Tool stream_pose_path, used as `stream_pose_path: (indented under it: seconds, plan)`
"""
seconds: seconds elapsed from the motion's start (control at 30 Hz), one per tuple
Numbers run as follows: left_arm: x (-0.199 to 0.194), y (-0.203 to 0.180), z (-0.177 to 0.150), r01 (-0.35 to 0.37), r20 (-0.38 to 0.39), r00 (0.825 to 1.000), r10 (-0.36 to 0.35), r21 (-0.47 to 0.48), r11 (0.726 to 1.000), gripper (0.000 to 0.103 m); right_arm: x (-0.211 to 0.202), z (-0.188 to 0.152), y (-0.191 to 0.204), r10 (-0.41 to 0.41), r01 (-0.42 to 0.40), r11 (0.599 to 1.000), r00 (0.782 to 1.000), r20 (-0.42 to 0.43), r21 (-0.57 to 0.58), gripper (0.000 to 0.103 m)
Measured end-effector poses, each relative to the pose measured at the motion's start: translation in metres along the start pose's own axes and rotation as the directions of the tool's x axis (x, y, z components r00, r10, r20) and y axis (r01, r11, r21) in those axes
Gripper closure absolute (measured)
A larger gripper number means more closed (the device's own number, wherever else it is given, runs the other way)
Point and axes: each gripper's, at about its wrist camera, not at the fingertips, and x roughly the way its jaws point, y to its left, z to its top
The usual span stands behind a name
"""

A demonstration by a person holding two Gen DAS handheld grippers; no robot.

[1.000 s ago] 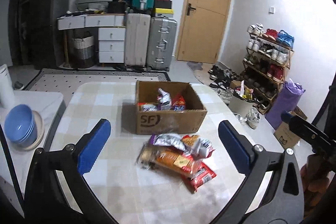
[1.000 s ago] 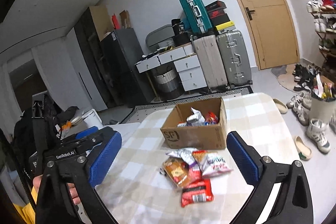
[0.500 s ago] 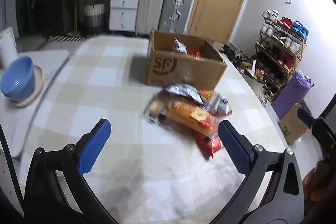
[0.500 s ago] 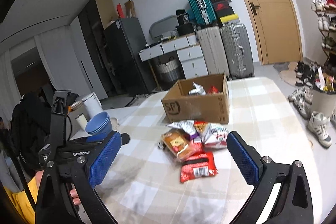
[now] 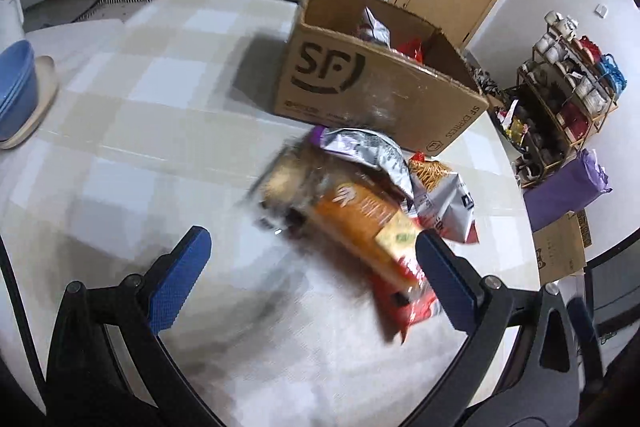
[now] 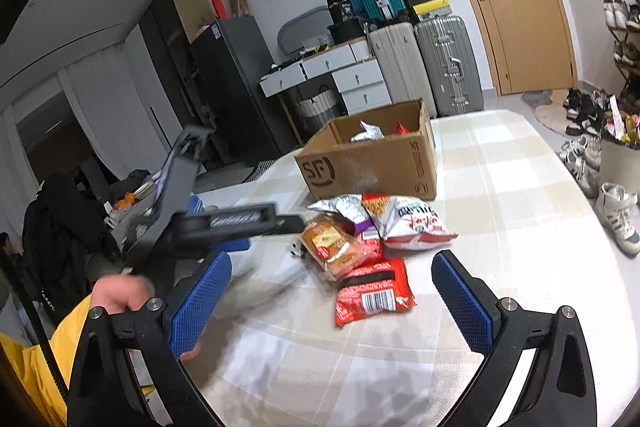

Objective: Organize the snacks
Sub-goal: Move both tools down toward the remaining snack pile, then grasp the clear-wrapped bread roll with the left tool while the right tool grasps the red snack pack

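Observation:
A pile of snack bags lies on the checked table in front of an open cardboard SF box [image 5: 372, 83] [image 6: 372, 163] that holds a few snacks. On top of the pile is an orange bread pack [image 5: 360, 223] [image 6: 328, 245], with a silver-purple bag [image 5: 368, 151], a white chip bag [image 6: 408, 223] and a red packet [image 6: 374, 297] around it. My left gripper [image 5: 312, 259] is open, low over the table just before the pile. My right gripper [image 6: 332, 291] is open, near the red packet. The left gripper's body [image 6: 224, 223] shows blurred in the right wrist view.
Blue bowls [image 5: 16, 79] stand on a side table at the left. Suitcases [image 6: 440, 63] and white drawers stand by the far wall beside a wooden door [image 6: 520, 7]. A shoe rack [image 5: 568, 87] and shoes on the floor are beyond the table's right edge.
Both grippers have moved forward and down towards the snack pile. The left one moved most and is blurred. Both stay open and empty.

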Motion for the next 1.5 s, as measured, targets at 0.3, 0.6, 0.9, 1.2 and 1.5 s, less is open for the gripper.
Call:
stream_pose_path:
  seconds: [0.3,0.6,0.9,1.2,1.5]
  plan:
    - [0.058,-0.024,0.012,-0.019,-0.110,0.994,0.014,-0.042,0.999,0.001,0.011,-0.009,-0.020,0.009,-0.007,0.999,1.000,-0.028,0.042,0.001]
    - [0.078,-0.022,0.009,0.004,-0.143,0.990,-0.014,-0.068,0.998,0.030,0.014,-0.015,-0.029,0.019,-0.016,0.997,0.999,-0.038,0.075,0.001]
    - [0.067,-0.003,-0.008,0.034,-0.122,0.992,-0.036,-0.020,0.999,0.068,0.016,-0.020,-0.022,0.022,-0.018,0.997,0.998,-0.054,0.073,0.001]
    - [0.044,0.005,-0.018,0.063,-0.077,0.995,-0.060,0.038,0.997,0.069,0.031,-0.025,-0.010,-0.016,0.021,0.999,0.993,-0.117,0.041,0.001]
    - [0.017,0.039,-0.052,0.125,-0.066,0.990,-0.123,0.026,0.992,0.069,0.056,-0.025,-0.010,-0.078,0.072,0.997,0.976,-0.201,-0.038,0.001]
